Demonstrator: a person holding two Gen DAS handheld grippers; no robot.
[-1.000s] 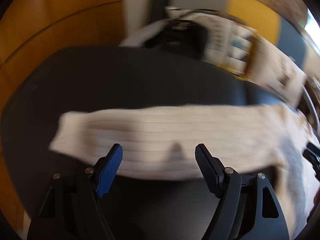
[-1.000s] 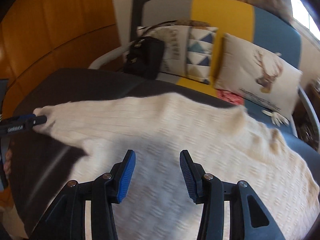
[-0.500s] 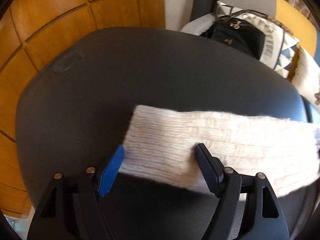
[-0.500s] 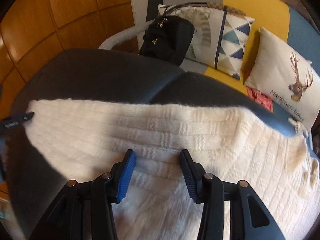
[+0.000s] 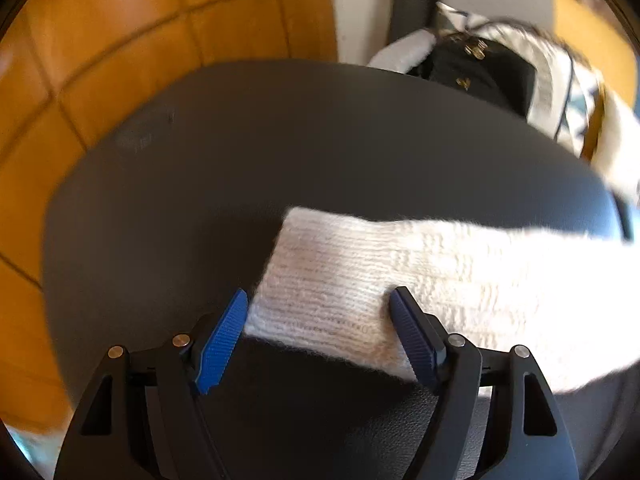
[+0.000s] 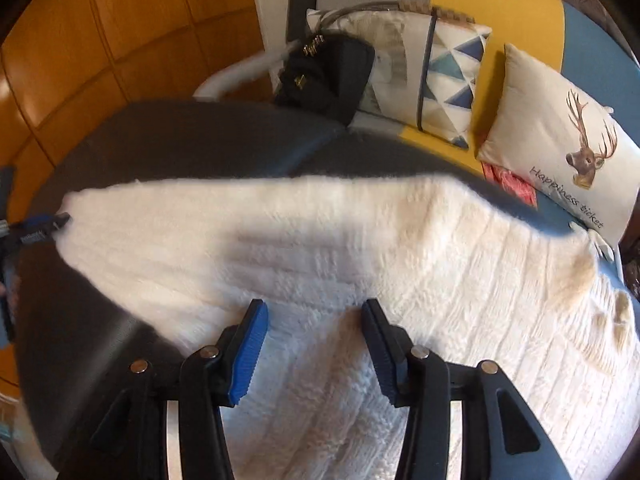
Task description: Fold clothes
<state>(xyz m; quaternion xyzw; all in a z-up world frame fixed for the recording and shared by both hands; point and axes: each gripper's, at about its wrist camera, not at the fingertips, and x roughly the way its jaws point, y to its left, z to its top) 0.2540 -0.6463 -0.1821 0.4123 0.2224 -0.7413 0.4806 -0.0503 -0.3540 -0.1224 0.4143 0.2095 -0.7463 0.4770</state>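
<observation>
A cream knitted sweater [image 6: 360,248] lies spread on the dark padded table [image 6: 208,144], with one sleeve stretched out to the left. In the left wrist view the sleeve's cuff [image 5: 332,280] lies flat between the wide-apart fingers of my left gripper [image 5: 320,336], which is open. My right gripper [image 6: 316,344] hovers open over the sweater's body where the sleeve joins it, holding nothing. At the far left of the right wrist view, my left gripper [image 6: 36,232] is at the cuff end.
Behind the table stands a black handbag [image 6: 328,76], next to a triangle-patterned cushion [image 6: 444,80] and a deer-print cushion [image 6: 560,136] on a yellow and blue sofa [image 6: 492,4]. Wooden wall panels [image 5: 120,40] run along the left. Bare table [image 5: 280,140] stretches beyond the cuff.
My left gripper has travelled left along the sleeve to its cuff and come closer to it. The right gripper has held over the sweater's body with small shifts. Both stayed open.
</observation>
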